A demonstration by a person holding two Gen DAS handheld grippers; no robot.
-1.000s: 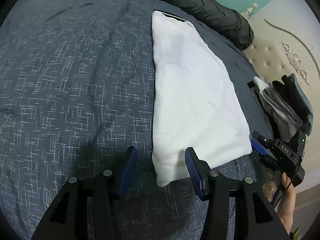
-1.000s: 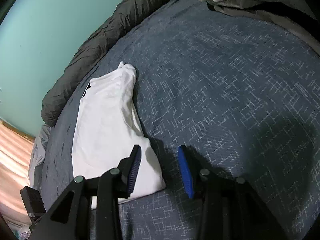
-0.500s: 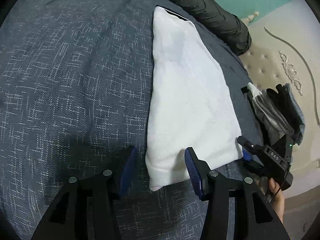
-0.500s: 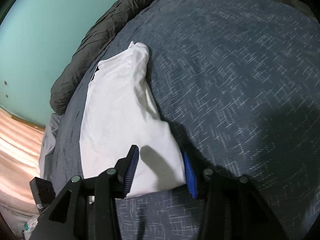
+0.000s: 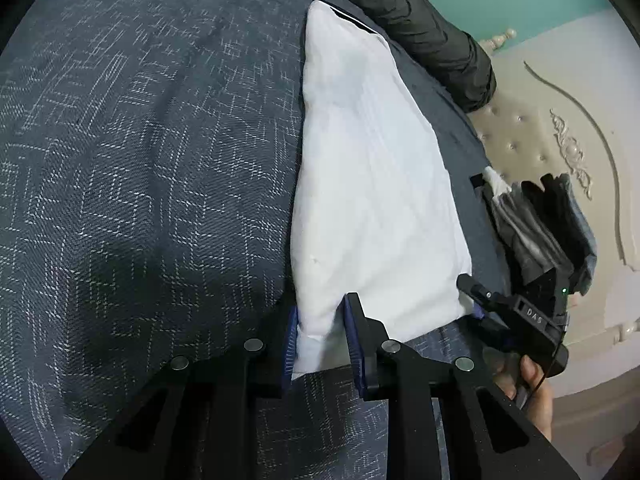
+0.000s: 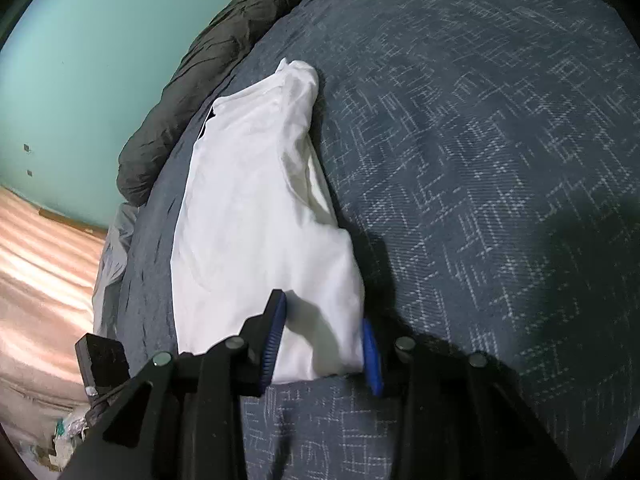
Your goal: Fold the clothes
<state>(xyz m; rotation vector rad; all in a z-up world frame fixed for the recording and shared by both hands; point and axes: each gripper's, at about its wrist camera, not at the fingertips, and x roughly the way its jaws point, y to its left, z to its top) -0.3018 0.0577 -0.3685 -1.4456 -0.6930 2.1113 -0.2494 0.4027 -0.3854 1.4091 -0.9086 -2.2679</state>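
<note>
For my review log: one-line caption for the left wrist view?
Left claw closed on the near corner of the folded white shirt lying on the dark blue bedspread.

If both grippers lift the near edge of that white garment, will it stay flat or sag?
The white garment is probably floppy: soft wrinkles, layered folds, so the middle would likely sag. It looks thin and light. The folded layers may slide apart over the bedspread.
</note>
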